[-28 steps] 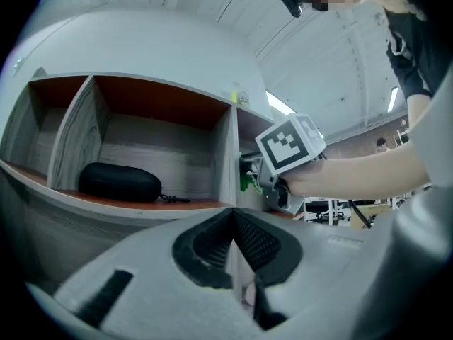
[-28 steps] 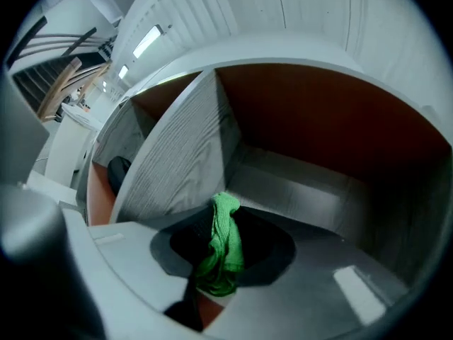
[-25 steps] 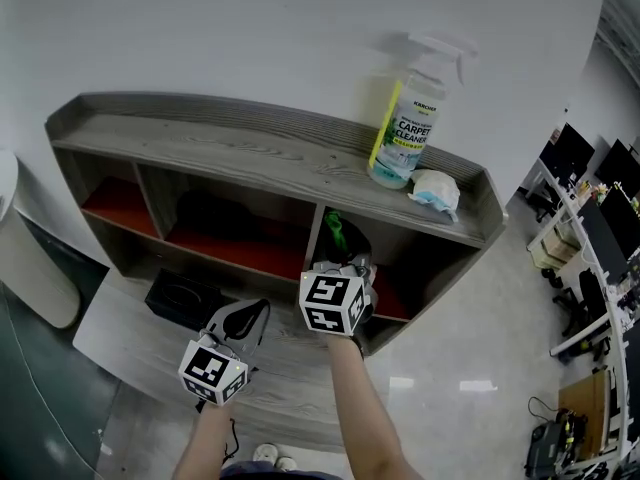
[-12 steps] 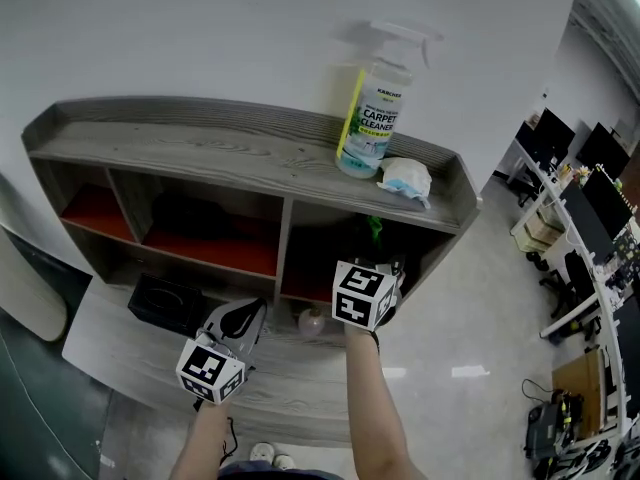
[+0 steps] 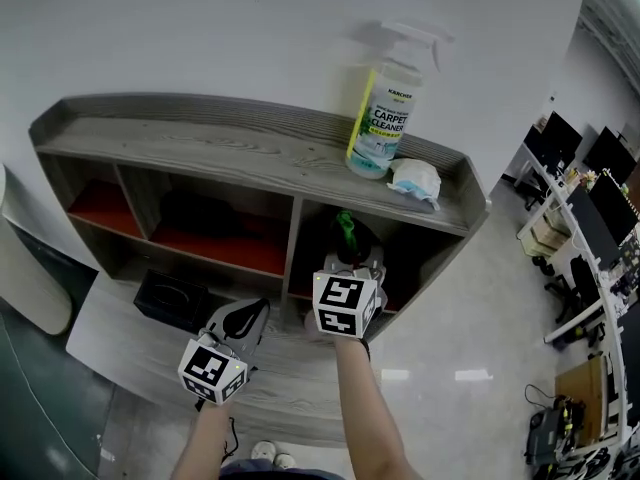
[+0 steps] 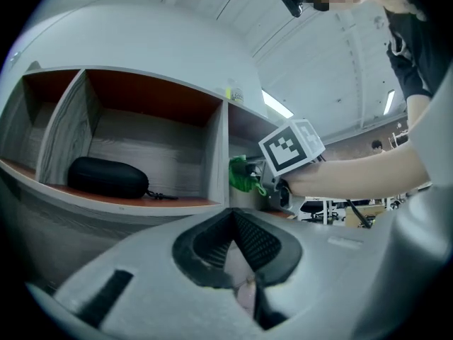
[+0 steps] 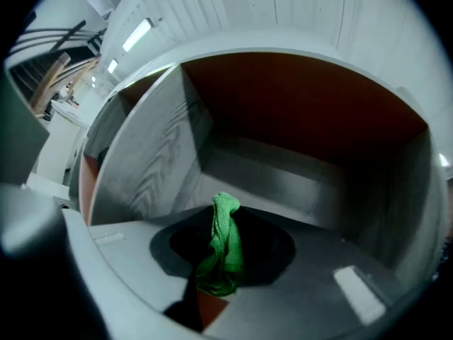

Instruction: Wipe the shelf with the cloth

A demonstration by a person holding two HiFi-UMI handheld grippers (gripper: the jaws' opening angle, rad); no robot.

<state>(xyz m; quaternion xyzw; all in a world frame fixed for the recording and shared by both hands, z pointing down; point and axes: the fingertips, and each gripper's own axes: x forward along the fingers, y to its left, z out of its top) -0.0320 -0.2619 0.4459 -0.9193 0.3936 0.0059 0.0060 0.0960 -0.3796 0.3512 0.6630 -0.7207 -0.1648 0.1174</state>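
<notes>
While upright, cloth [image 7: 225,253] in hand-held gripper [image 7: 226,222]

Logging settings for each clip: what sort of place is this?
Probably an open-plan office: rows of desks with dark monitors at the right, a glossy pale floor, and a grey wood-grain cubby shelf against a white wall.

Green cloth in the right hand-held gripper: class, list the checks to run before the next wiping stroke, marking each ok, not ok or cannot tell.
1. Green cloth clamped in right hand-held gripper: ok.
2. Cloth touching the floor of the right compartment: cannot tell.
3. That floor free of obstacles ahead: ok.
4. Left hand-held gripper shut, empty, low and aside: ok.
5. Spray bottle upright on top, away from the stroke: ok.
6. Black case behind the divider, next compartment: ok.
</notes>
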